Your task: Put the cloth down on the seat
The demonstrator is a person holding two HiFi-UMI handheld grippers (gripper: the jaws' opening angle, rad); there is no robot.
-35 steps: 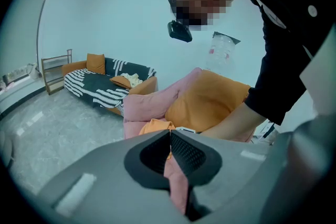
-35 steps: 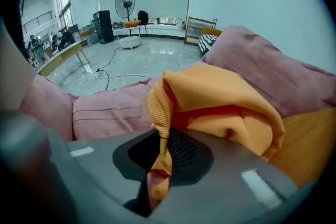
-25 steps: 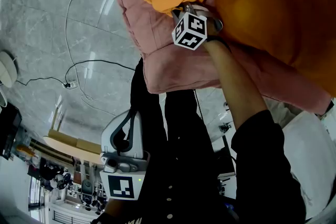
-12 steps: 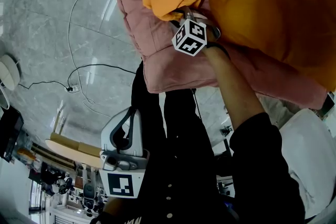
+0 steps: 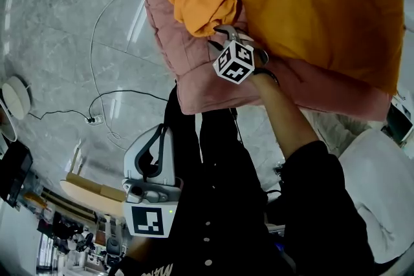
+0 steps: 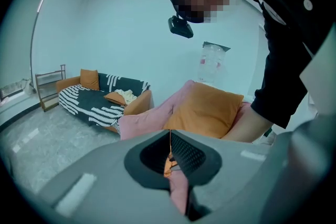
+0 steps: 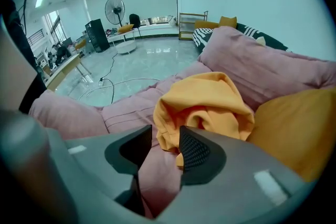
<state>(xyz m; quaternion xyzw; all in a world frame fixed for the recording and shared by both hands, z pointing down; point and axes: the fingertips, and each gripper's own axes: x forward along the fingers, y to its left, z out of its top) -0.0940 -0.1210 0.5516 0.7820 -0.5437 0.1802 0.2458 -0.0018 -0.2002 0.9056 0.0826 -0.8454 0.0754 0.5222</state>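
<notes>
Since a second ago the right gripper (image 5: pixel 218 31) has drawn back from the cloth (image 5: pixel 202 3) toward the lower part of the head view, and its fingers have just been opening. They now stand spread, with a hanging fold of the cloth showing in the gap but neither pad pressing on it.

Going from the biggest thing down: the pink quilted seat (image 5: pixel 194 74) fills the upper middle of the head view, its far end cut off by the top edge. On it lies a large orange pillow (image 5: pixel 317 10), at the upper right. The cloth is a small orange bundle, crumpled into soft folds with a rounded hump on top, resting on the seat just beside the pillow's left edge. It sat in much the same spot earlier, only then the fingers were closed on its lower edge.

From the right gripper view I see the cloth (image 7: pixel 210 105) heaped just beyond the right gripper (image 7: pixel 165 136). Whether its lowest fold brushes the right-hand finger I cannot tell.

At lower left of the head view, the left gripper (image 5: pixel 158 139) hangs well apart from the seat. In its own view the left gripper (image 6: pixel 169 157) has its fingers pressed together on nothing, leaving only a thin slit.
</notes>
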